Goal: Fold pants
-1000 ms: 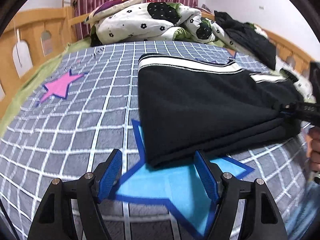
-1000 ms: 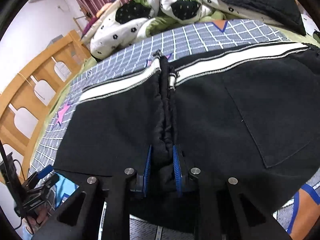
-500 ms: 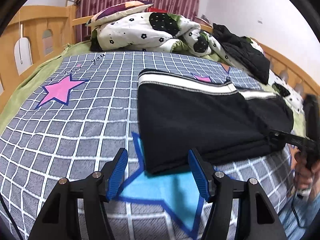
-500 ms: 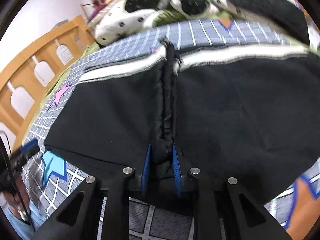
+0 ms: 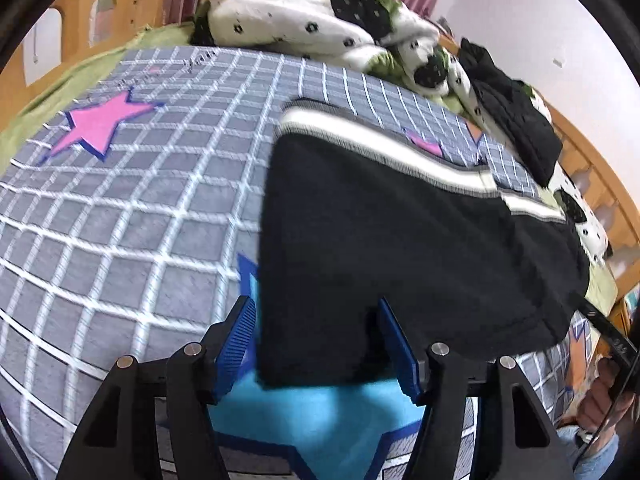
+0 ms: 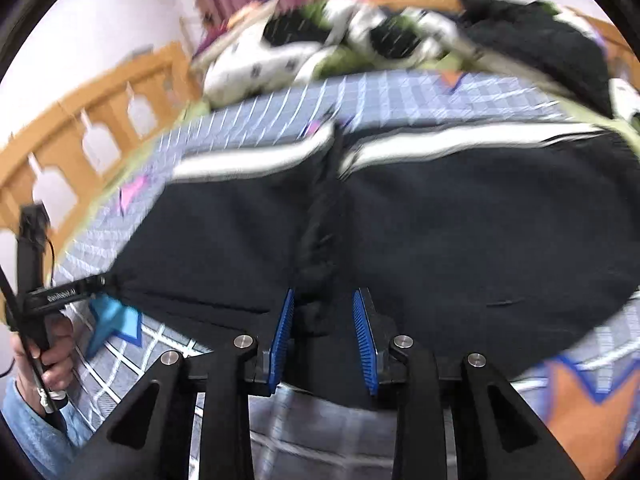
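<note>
Black pants (image 5: 400,248) with a white-striped waistband (image 5: 384,144) lie folded on the grey checked bedspread (image 5: 132,220). My left gripper (image 5: 318,346) is open and straddles their near left corner, which lies loose between the blue pads (image 5: 236,344). In the right wrist view, the pants (image 6: 480,240) fill the middle. My right gripper (image 6: 323,338) sits at their near edge with its jaws opening. A bunched ridge of cloth (image 6: 316,280) stands between its fingers, and the pads (image 6: 282,336) are clear of it.
A white quilt with black flowers (image 5: 304,20) and a heap of black clothing (image 5: 516,120) lie at the bed's far end. Wooden rails (image 6: 92,120) run along both sides. A person's hand (image 6: 52,352) holding the left gripper shows at the near left.
My right jaws have parted and let go of the bunched fold. My left gripper has narrowed a little and moved forward, so the pants' corner now lies between its fingers. Both views have rolled.
</note>
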Motion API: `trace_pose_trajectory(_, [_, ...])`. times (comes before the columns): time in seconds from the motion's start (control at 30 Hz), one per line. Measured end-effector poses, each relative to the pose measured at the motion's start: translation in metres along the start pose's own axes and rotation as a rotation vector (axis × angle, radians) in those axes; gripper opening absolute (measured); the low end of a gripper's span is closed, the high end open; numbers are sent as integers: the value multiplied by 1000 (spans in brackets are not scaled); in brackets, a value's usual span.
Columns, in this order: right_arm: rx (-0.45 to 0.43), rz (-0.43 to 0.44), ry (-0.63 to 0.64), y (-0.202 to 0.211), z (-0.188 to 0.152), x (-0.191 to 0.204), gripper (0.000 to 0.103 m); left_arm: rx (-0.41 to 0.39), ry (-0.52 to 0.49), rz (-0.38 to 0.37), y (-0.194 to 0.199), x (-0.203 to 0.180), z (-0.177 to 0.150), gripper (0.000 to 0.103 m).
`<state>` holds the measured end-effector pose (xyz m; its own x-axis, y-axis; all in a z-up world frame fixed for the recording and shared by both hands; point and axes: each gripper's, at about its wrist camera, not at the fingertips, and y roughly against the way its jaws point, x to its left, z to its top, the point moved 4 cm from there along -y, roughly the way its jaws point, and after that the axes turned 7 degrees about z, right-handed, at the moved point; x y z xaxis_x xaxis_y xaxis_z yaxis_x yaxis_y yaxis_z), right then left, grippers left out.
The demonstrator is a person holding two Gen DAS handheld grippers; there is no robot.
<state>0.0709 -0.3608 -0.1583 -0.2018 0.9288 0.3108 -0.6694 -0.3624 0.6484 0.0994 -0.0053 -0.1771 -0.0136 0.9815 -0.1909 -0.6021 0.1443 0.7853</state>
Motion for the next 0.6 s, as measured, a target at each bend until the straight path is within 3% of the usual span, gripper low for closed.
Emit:
trace_pose_trajectory(0.1, [-111, -122, -61, 44, 12, -44, 69, -12, 6, -9, 1, 2, 15, 63])
trace_pose_trajectory(0.13, [-134, -183, -108, 58, 16, -67, 73, -10, 15, -19, -2, 3, 19, 64])
trace_pose_trajectory(0.23, [-133, -329, -208, 79, 23, -132, 74, 27, 22, -63, -16, 2, 31, 64])
trace_pose_trajectory(0.3, [-123, -379, -262, 82, 25, -168, 74, 21, 14, -53, -27, 3, 41, 64])
trace_pose_trajectory(0.47, [-109, -337, -397, 64, 26, -237, 74, 65, -11, -62, -59, 3, 60, 63])
trace_pose_trajectory(0.53, [-127, -276, -425, 50, 33, -255, 74, 120, 13, -102, -78, 7, 64, 62])
trace_pose_trajectory(0.6, [-137, -255, -436, 43, 38, -268, 73, 122, 39, -145, -87, 9, 69, 61])
